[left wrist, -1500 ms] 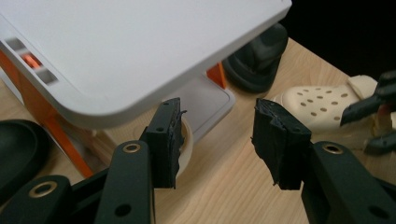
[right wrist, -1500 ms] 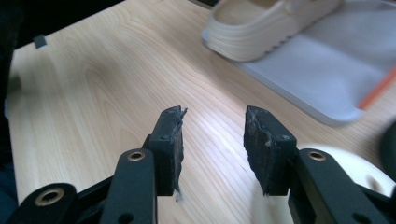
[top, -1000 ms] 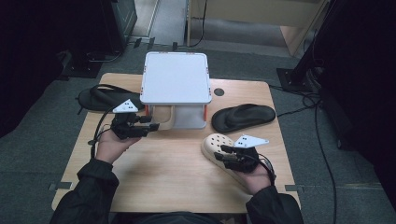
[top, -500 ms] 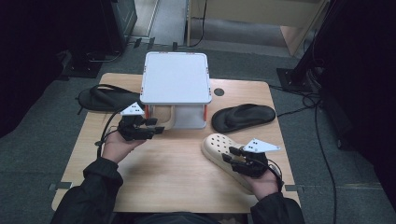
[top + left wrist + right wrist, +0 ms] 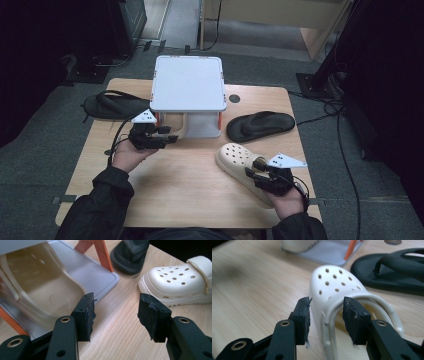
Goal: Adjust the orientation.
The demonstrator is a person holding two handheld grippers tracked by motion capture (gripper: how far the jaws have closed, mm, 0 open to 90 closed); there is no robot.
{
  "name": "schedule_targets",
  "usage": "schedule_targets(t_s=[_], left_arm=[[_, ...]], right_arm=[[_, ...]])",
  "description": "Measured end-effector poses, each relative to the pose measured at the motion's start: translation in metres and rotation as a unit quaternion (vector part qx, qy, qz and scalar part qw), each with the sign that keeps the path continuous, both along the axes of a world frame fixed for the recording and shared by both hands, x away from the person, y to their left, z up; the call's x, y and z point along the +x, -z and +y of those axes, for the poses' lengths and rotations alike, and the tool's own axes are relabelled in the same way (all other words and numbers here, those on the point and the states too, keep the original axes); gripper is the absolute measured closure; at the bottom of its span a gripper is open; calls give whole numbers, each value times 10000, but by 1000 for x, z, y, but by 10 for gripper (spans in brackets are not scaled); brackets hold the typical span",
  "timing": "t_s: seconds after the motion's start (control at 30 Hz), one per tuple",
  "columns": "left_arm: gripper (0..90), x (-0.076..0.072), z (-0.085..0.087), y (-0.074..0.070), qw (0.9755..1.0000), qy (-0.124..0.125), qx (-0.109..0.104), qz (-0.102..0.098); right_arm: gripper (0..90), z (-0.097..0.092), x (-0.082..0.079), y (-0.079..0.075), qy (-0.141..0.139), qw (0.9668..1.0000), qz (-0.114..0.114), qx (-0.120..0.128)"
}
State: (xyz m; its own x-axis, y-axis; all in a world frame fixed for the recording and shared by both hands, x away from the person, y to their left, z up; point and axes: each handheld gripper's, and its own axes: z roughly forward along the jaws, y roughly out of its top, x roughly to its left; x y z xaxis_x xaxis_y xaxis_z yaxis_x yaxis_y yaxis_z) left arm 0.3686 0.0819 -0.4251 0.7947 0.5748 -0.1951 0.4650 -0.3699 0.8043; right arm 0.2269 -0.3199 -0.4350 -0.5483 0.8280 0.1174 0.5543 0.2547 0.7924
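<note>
Bench (image 5: 175, 185) work here looks like pairing shoes onto the small rack (image 5: 187, 82): one cream clog (image 5: 37, 290) already lies on its lower shelf, the other clog (image 5: 242, 167) sits on the bench at about 4 o'clock from the rack. The left claw (image 5: 167, 139) hangs wide open and empty just at the shelf's near edge, touching nothing I can see. The right claw (image 5: 325, 317) straddles the free clog's side wall near the heel, one pad outside, one inside; whether it is pinching yet I cannot tell. Best to close firmly on that wall, lift level, then slide it in beside its mate, clear of the black sandal (image 5: 260, 125).
</note>
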Motion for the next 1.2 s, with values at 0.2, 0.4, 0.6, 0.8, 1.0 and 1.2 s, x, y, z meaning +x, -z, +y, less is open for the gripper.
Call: schedule_targets(t_s=[0.2, 0.4, 0.6, 0.8, 1.0, 1.2], left_arm=[[469, 0, -1, 1, 10000, 20, -2, 37], [471, -1, -1, 0, 10000, 35, -17, 20], [474, -1, -1, 0, 10000, 38, 1, 24], [513, -1, -2, 1, 9999, 93, 7, 62], [602, -2, -4, 1, 9997, 172, -25, 171], [659, -6, -11, 3, 9994, 273, -29, 205]], right_arm=[[596, 3, 2, 4, 74, 9999, -28, -113], [592, 3, -1, 7, 194, 9997, -18, -152], [590, 5, 0, 13, 312, 9990, 248, -217], [733, 18, 11, 29, 82, 9973, 485, -545], [767, 22, 19, 18, 32, 9988, 488, 39], [767, 49, 29, 12, -205, 9991, 349, 95]])
